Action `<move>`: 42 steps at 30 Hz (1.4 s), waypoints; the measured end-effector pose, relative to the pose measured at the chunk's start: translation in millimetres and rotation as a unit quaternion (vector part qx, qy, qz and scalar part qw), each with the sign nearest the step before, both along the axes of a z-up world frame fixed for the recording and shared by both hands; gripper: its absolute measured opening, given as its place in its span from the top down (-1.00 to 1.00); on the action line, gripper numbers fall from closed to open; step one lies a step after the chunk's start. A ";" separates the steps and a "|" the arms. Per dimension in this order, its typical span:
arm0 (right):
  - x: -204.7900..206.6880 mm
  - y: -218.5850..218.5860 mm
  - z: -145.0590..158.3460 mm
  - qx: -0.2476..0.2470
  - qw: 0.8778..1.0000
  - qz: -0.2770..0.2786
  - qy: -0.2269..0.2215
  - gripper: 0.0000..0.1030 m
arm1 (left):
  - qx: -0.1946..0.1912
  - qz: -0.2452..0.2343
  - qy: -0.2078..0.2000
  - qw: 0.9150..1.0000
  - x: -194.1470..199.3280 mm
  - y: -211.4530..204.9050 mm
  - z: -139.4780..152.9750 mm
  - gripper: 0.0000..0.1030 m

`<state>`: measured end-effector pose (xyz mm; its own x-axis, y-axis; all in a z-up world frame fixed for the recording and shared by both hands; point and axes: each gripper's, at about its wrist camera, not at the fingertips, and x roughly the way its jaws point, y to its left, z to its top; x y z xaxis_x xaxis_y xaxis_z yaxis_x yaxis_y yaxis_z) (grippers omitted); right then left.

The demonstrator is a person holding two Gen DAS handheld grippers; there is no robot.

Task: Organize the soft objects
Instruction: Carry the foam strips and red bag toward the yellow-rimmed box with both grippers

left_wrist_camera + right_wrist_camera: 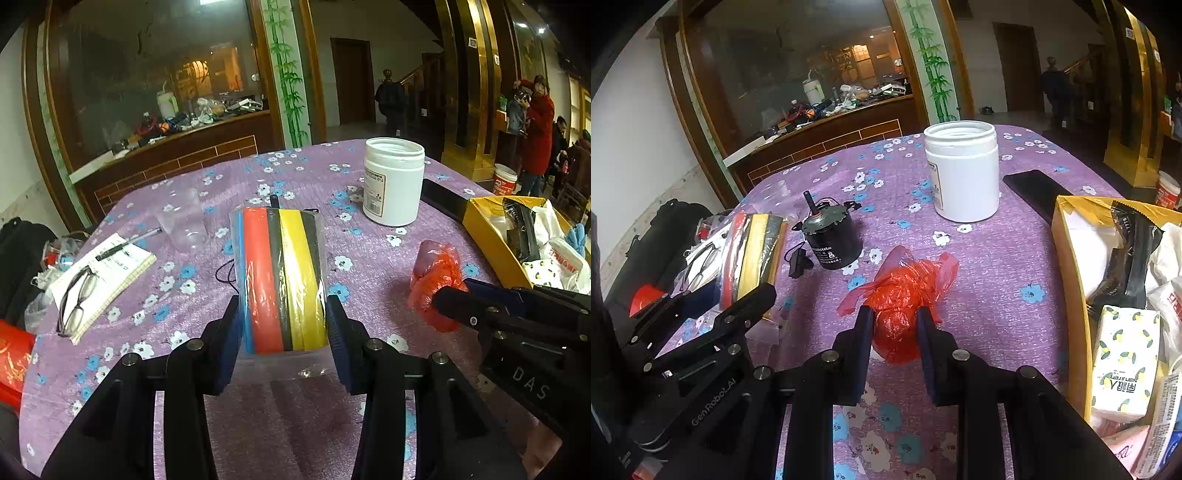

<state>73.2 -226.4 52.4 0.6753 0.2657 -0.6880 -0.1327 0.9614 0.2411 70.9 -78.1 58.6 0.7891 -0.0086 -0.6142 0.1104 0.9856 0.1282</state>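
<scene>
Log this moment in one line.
left gripper: shut on clear-wrapped pack of coloured strips | right gripper: shut on crumpled red plastic bag

Striped sponge pack [282,280] between left gripper [282,325] fingers [338,325]

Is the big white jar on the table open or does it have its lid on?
Open. The white jar stands upright on the purple tablecloth with no lid; its threaded rim and hollow mouth show. Contents cannot be seen.

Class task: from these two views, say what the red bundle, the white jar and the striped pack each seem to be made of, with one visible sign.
Red bundle: thin plastic film, crinkled, glossy and translucent.
White jar: probably rigid plastic, opaque, smooth and matte, with a threaded neck.
Striped pack: coloured strips, perhaps foam or rubber, inside a clear shiny wrapper that shows glare.
</scene>
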 end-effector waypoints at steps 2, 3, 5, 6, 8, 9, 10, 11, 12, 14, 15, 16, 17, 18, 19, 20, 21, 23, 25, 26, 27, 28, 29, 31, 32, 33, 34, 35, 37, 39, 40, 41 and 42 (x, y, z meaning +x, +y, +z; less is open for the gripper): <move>0.1 0.1 -0.2 -0.001 1.000 -0.001 0.000 0.51 | 0.005 0.001 -0.005 1.000 -0.7 -1.2 0.8 0.19; 0.4 0.3 -0.3 0.000 1.000 -0.001 0.000 0.51 | 0.007 0.002 -0.007 1.000 -1.7 -1.6 1.0 0.19; 0.2 0.2 0.0 -0.002 1.000 -0.002 0.000 0.51 | 0.011 0.003 -0.011 1.000 -3.1 -2.2 1.8 0.19; 0.0 0.2 -0.1 -0.002 1.000 -0.002 -0.001 0.51 | 0.012 0.004 -0.013 1.000 -3.6 -2.4 1.9 0.19; -0.4 0.3 0.1 -0.001 1.000 -0.001 -0.001 0.51 | 0.016 0.005 -0.017 1.000 -4.3 -3.0 2.4 0.19; -0.7 0.2 -0.2 -0.002 1.000 -0.002 -0.001 0.51 | 0.018 0.005 -0.018 1.000 -4.5 -3.3 2.2 0.19; -0.6 0.2 -0.5 -0.002 1.000 -0.002 -0.001 0.51 | 0.020 0.006 -0.019 1.000 -4.6 -3.5 2.0 0.19; -0.7 0.0 -0.5 -0.001 1.000 -0.002 -0.001 0.51 | 0.022 0.007 -0.021 1.000 -5.0 -4.0 2.3 0.19; -0.6 -0.1 -0.6 0.000 1.000 -0.003 -0.001 0.51 | 0.024 0.006 -0.022 0.999 -5.3 -4.6 2.3 0.19; -0.7 -0.1 -0.4 -0.001 1.000 -0.004 -0.002 0.51 | 0.027 0.007 -0.024 0.999 -6.0 -5.8 2.1 0.19; -0.5 -0.4 -0.2 0.000 1.000 -0.003 -0.002 0.51 | 0.029 0.008 -0.026 0.999 -6.3 -6.4 2.2 0.19; -0.6 -0.3 -0.2 0.000 1.000 -0.004 -0.002 0.51 | 0.030 0.008 -0.027 0.999 -6.6 -6.8 2.2 0.19; -0.9 -0.5 0.2 0.000 1.000 -0.005 -0.003 0.51 | 0.031 0.009 -0.028 0.999 -6.9 -7.0 2.4 0.19; -1.0 -0.4 0.5 0.001 1.000 -0.005 -0.004 0.51 | 0.032 0.009 -0.029 0.999 -7.2 -7.2 2.5 0.19; -1.0 -0.5 0.8 0.002 1.000 -0.005 -0.005 0.51 | 0.033 0.010 -0.030 0.999 -7.6 -7.5 2.8 0.19; -1.0 -0.7 1.2 0.002 1.000 -0.007 -0.005 0.51 | 0.034 0.010 -0.032 0.999 -7.9 -7.9 3.2 0.19; -1.0 -1.0 1.1 0.002 1.000 -0.007 -0.005 0.51 | 0.036 0.011 -0.034 0.999 -8.4 -8.5 3.7 0.19; -1.1 -1.4 1.1 0.004 1.000 -0.008 -0.005 0.51 | 0.038 0.011 -0.037 0.999 -10.0 -9.1 4.1 0.19; -1.5 -2.4 2.0 0.005 1.000 -0.010 -0.007 0.51 | 0.040 0.012 -0.042 0.998 -11.5 -9.6 5.2 0.19; -2.1 -2.9 2.8 0.005 1.000 -0.012 -0.009 0.51 | 0.040 0.011 -0.044 0.998 -12.6 -10.0 6.2 0.19; -2.6 -3.8 3.4 0.005 1.000 -0.015 -0.009 0.51 | 0.039 0.010 -0.045 0.998 -13.0 -10.1 6.8 0.19; -2.8 -5.1 3.7 0.007 1.000 -0.017 -0.008 0.51 | 0.039 0.009 -0.046 0.998 -13.3 -10.0 7.3 0.19; -3.8 -6.4 4.5 0.009 1.000 -0.020 -0.007 0.51 | 0.038 0.009 -0.048 0.998 -14.1 -9.9 8.3 0.19; -5.3 -9.1 6.6 0.014 1.000 -0.024 -0.005 0.51 | 0.035 0.009 -0.050 0.998 -15.4 -9.6 10.2 0.19; -8.1 -10.9 8.3 0.020 0.999 -0.025 -0.005 0.51 | 0.033 0.008 -0.051 0.998 -16.3 -9.6 11.3 0.19; -10.5 -12.1 9.5 0.021 0.999 -0.027 -0.007 0.51 | 0.033 0.008 -0.052 0.998 -17.1 -9.4 11.5 0.19; -13.2 -13.6 10.9 0.020 0.999 -0.029 -0.008 0.51 | 0.032 0.007 -0.053 0.998 -17.5 -9.6 11.9 0.19; -16.3 -15.6 12.1 0.019 0.999 -0.033 -0.009 0.51 | 0.031 0.006 -0.054 0.998 -18.3 -9.8 12.5 0.19; -20.9 -20.2 14.5 0.025 0.999 -0.037 -0.009 0.51 | 0.027 0.002 -0.055 0.998 -19.8 -10.2 14.2 0.19; -26.3 -24.9 17.9 0.026 0.999 -0.043 -0.009 0.51 | 0.020 -0.004 -0.054 0.998 -21.7 -11.0 15.9 0.19; -29.0 -27.8 20.0 0.025 0.999 -0.046 -0.011 0.51 | 0.018 -0.009 -0.052 0.998 -21.9 -12.2 16.2 0.19; -32.0 -30.8 22.2 0.027 0.998 -0.049 -0.013 0.51 | 0.012 -0.017 -0.048 0.999 -22.3 -13.7 16.8 0.19; -35.4 -34.4 24.6 0.031 0.998 -0.052 -0.016 0.51 | 0.009 -0.020 -0.045 0.999 -22.7 -15.3 16.8 0.19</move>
